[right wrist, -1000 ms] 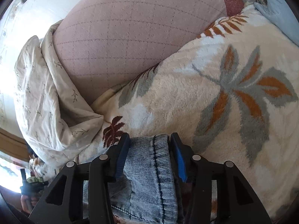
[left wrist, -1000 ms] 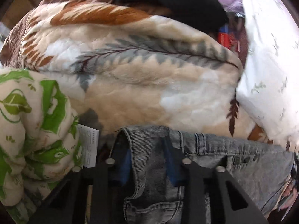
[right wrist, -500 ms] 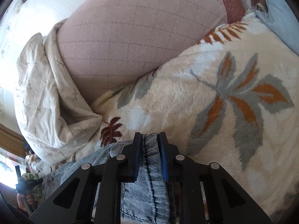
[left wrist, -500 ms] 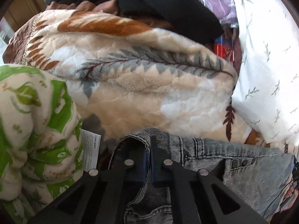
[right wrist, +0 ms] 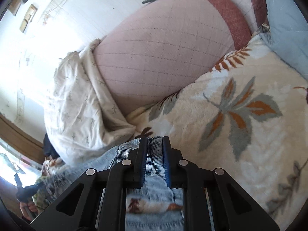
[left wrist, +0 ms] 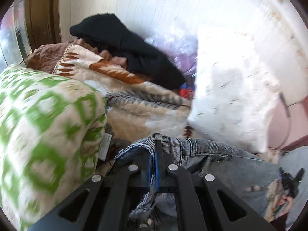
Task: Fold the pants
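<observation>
The grey-blue denim pants (left wrist: 207,152) hang between my two grippers above the leaf-print fleece blanket (left wrist: 138,115). My left gripper (left wrist: 154,154) is shut on the waistband edge, the cloth pinched between the blue pads. In the right wrist view my right gripper (right wrist: 154,144) is shut on a bunched fold of the pants (right wrist: 154,152), which droop below the fingers toward the left. The blanket (right wrist: 240,125) lies under and to the right.
A green-and-cream quilt (left wrist: 44,125) bulks at the left. Black clothing (left wrist: 127,48) lies behind on the blanket. A white sprigged duvet (left wrist: 231,96) rises at the right, also in the right wrist view (right wrist: 77,105), beside a pink quilted cushion (right wrist: 163,53).
Both grippers closed on the pants a second ago and have since lifted and tilted up with the cloth. The left view swung upward quickly, blurred, showing the wall.
</observation>
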Demonstrator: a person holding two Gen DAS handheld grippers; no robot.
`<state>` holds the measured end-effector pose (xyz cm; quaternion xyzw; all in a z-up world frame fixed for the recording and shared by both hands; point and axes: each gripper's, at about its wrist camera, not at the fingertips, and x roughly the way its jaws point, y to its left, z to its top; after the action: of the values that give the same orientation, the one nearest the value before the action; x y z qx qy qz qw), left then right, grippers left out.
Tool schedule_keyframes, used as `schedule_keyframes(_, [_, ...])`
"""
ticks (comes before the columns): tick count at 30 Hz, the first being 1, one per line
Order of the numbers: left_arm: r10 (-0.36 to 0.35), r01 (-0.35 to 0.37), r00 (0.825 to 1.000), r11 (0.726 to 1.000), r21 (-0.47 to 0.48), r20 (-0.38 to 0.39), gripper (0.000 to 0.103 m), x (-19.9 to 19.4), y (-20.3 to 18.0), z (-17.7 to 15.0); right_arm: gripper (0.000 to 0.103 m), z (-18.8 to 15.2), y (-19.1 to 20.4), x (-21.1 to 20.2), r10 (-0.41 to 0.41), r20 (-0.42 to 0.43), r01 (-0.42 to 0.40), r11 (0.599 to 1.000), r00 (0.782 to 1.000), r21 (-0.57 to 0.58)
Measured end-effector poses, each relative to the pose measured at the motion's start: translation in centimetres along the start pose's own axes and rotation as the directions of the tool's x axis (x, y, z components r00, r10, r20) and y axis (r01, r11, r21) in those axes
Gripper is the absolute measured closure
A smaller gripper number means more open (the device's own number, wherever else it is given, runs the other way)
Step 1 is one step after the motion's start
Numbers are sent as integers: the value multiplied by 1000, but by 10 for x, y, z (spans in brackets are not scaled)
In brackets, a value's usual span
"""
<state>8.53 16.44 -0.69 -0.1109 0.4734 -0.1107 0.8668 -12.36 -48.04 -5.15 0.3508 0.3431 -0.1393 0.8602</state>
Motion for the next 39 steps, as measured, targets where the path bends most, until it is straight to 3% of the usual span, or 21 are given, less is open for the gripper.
schedule_keyframes(5, [-83, 82, 995, 996, 21, 52, 99, -55, 10, -40, 89, -32, -6, -31, 54, -8, -54, 998, 998, -7])
schedule_keyframes(10, [-83, 82, 996, 995, 51, 17, 98, -94, 24, -83, 89, -75, -29, -68, 61, -30, -61, 998, 998, 4])
schedule_keyframes(14, [10, -3, 999, 990, 144, -49, 97, -90, 27, -125, 89, -113, -58, -81, 27, -77, -25, 999, 997, 25])
schedule_keyframes(19, [101, -66, 986, 967, 246, -133, 97, -69, 25, -169, 89, -146, -87, -78, -10, -135, 21, 996, 991, 81])
schedule_keyframes(22, [135, -100, 987, 944, 315, -89, 96, -73, 18, -184, 89, -153, -86, -88, -5, -125, 15, 997, 992, 78])
schedule_keyframes(27, [206, -154, 975, 896, 416, -82, 93, -72, 11, -200, 89, -159, -83, -121, 40, -49, -37, 997, 998, 67])
schedule_keyframes(29, [236, -183, 969, 882, 434, -71, 88, -72, 8, -203, 89, -162, -85, -122, 15, -62, -12, 999, 998, 49])
schedule_keyframes(32, [317, -235, 945, 833, 502, -84, 81, -71, 3, -213, 88, -170, -95, -97, -67, -142, 73, 997, 988, 38])
schedule_keyframes(35, [383, -281, 922, 756, 592, -52, 66, -89, -10, -230, 85, -171, -100, -101, -29, -142, 41, 996, 989, 83])
schedule_keyframes(36, [386, -290, 922, 731, 618, -23, 63, -101, -17, -235, 82, -170, -98, -104, -39, -144, 50, 996, 989, 77])
schedule_keyframes(37, [373, -289, 928, 711, 642, 4, 57, -114, -25, -239, 68, -169, -98, -108, -57, -143, 68, 995, 988, 70])
schedule_keyframes(39, [315, -263, 948, 697, 667, 46, 51, -141, -44, -241, 67, -167, -97, -119, -49, -133, 59, 996, 990, 71])
